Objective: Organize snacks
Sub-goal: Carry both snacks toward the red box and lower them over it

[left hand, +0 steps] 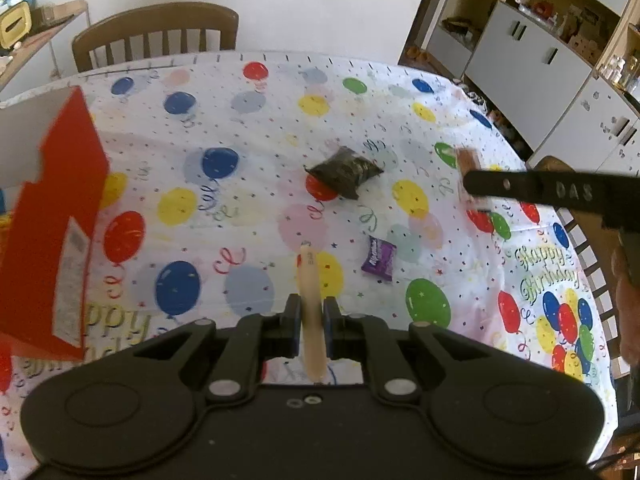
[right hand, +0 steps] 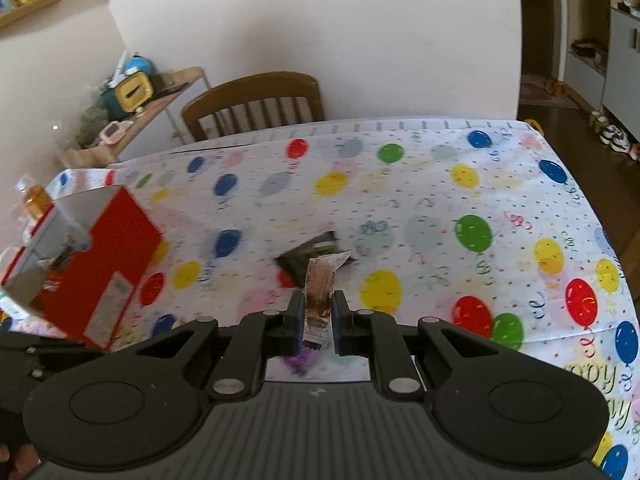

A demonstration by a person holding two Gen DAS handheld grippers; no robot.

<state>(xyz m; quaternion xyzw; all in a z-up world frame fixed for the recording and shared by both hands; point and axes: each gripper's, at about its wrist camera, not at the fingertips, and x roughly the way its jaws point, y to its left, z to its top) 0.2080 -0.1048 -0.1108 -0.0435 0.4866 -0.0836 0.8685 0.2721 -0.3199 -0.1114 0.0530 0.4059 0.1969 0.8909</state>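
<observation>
While clamped — both grippers (left hand: 311, 312) (right hand: 316, 312), snack-laden.

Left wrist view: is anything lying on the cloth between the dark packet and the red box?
No. From the dark plastic snack packet across to the red cardboard box, only the bare balloon-print tablecloth shows. The small purple wrapper lies off that line, nearer the camera.

Red box (left hand: 76, 208) open-topped, standing at table's left. Dark packet (left hand: 344, 172) lying flat mid-cloth, purple candy (left hand: 378, 261) nearer. Beige stick (left hand: 311, 312) and brown wafer pack (right hand: 318, 296) clamped upright.
</observation>
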